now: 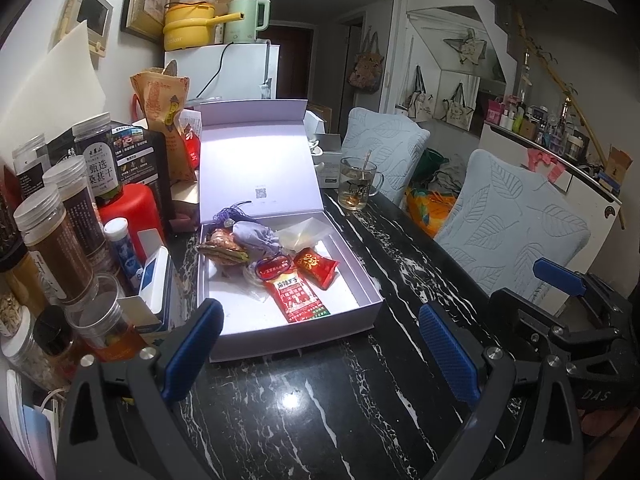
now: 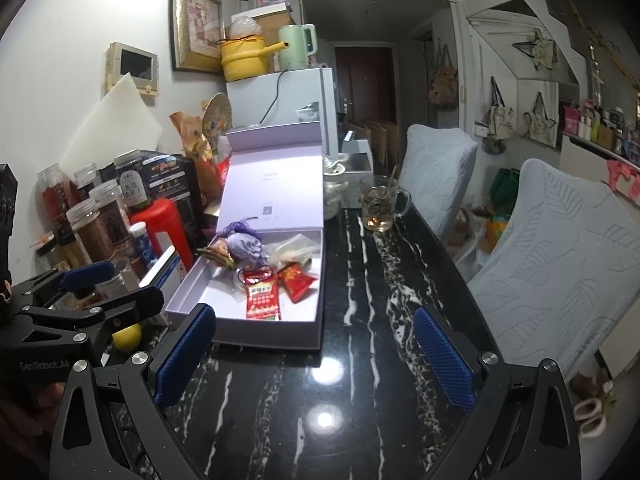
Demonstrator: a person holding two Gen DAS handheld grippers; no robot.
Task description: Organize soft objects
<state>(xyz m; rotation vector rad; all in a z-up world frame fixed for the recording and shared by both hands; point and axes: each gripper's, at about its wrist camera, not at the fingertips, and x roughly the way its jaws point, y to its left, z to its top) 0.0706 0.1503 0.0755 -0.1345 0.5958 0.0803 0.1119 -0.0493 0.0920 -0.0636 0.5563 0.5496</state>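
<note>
An open white box (image 1: 360, 312) (image 2: 192, 284) with its lid raised lies on the black marble table. Inside lie a red snack packet (image 1: 298, 294) (image 2: 262, 296), a small red pouch (image 1: 316, 266) (image 2: 296, 280), a lilac cloth pouch (image 1: 256, 236) (image 2: 246, 246), a clear plastic bag (image 1: 304, 232) (image 2: 292, 248) and a woven patterned pouch (image 1: 224, 246) (image 2: 218, 252). My left gripper (image 1: 320, 354) is open and empty in front of the box. My right gripper (image 2: 316, 358) is open and empty, to the right of the left one.
Jars and bottles (image 1: 64, 240) (image 2: 100, 216) and a red container (image 1: 132, 212) (image 2: 168, 224) crowd the table's left side. A glass mug (image 1: 358, 184) (image 2: 380, 204) stands behind the box. Two chairs with blue covers (image 1: 516, 232) (image 2: 560, 264) stand along the right edge.
</note>
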